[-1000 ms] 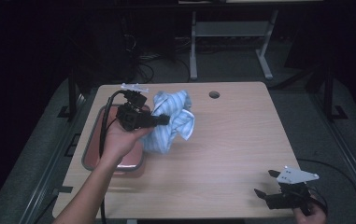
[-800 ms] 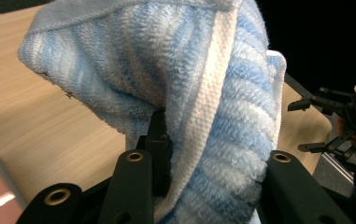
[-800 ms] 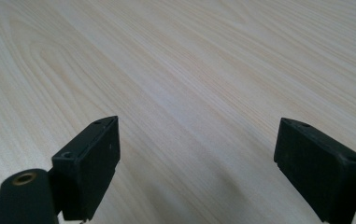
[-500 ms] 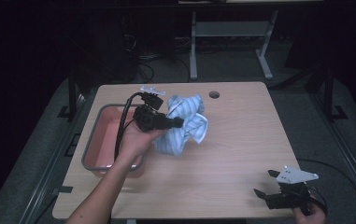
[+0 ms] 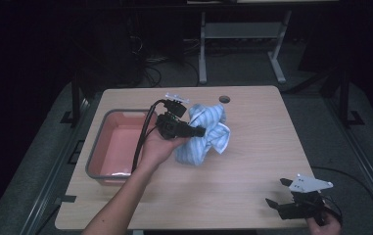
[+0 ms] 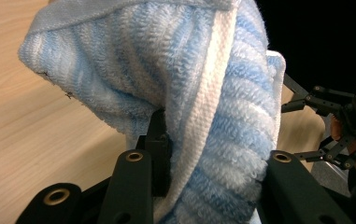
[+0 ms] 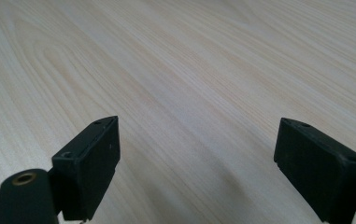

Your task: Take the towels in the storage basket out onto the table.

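Observation:
A blue-and-white striped towel (image 5: pixel 209 139) hangs bunched above the middle of the wooden table (image 5: pixel 257 161). My left gripper (image 5: pixel 198 131) is shut on the towel and reaches in from the left, held by a bare hand. In the left gripper view the towel (image 6: pixel 175 84) is pinched between the black jaws and drapes over them. At the table's front right corner my right gripper (image 5: pixel 275 203) stands open and low. The right gripper view has my right gripper (image 7: pixel 196 154) over bare wood with nothing between its jaws.
A pink basin (image 5: pixel 118 142) with a grey rim sits on the table's left side, just left of my left hand. A round cable hole (image 5: pixel 224 99) lies at the back edge. The other gripper (image 6: pixel 334 121) appears far off beyond the towel.
My left gripper has carried the towel to the right, away from the basin and toward the table's middle. The right gripper has stayed put.

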